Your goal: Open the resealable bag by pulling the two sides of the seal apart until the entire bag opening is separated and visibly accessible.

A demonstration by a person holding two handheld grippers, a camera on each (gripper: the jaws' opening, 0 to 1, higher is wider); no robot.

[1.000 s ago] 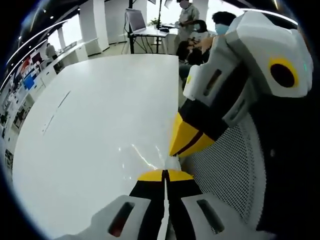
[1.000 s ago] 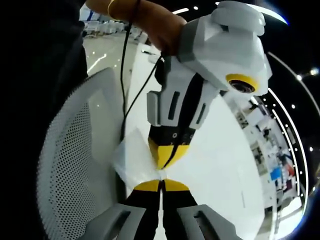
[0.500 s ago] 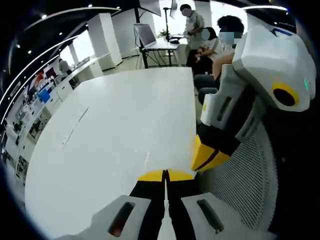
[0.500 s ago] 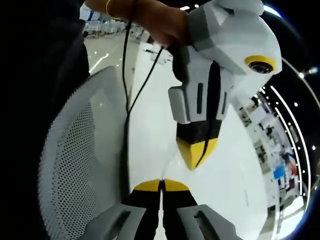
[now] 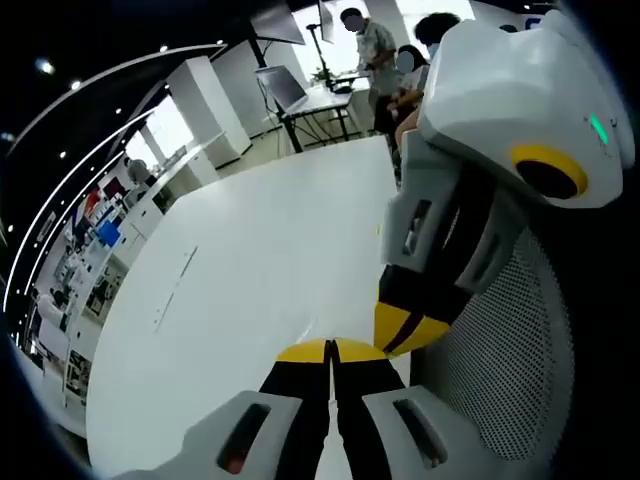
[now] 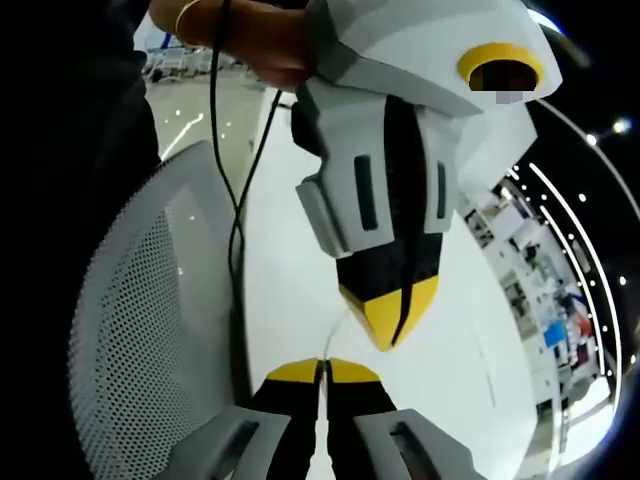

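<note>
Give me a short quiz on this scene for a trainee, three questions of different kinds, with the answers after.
1. True or false: the left gripper has its jaws wide open.
2. In the right gripper view, what stands beside the white table? A. a mesh chair B. a sink C. a stack of plates
3. Fill in: a black ___ hangs down from the person's hand.

Key: 1. False, the jaws are together. 2. A. 3. cable.

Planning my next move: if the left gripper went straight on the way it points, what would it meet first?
Probably the white table; the left gripper points across it. The right gripper sits just to the side. Depth is unclear.
</note>
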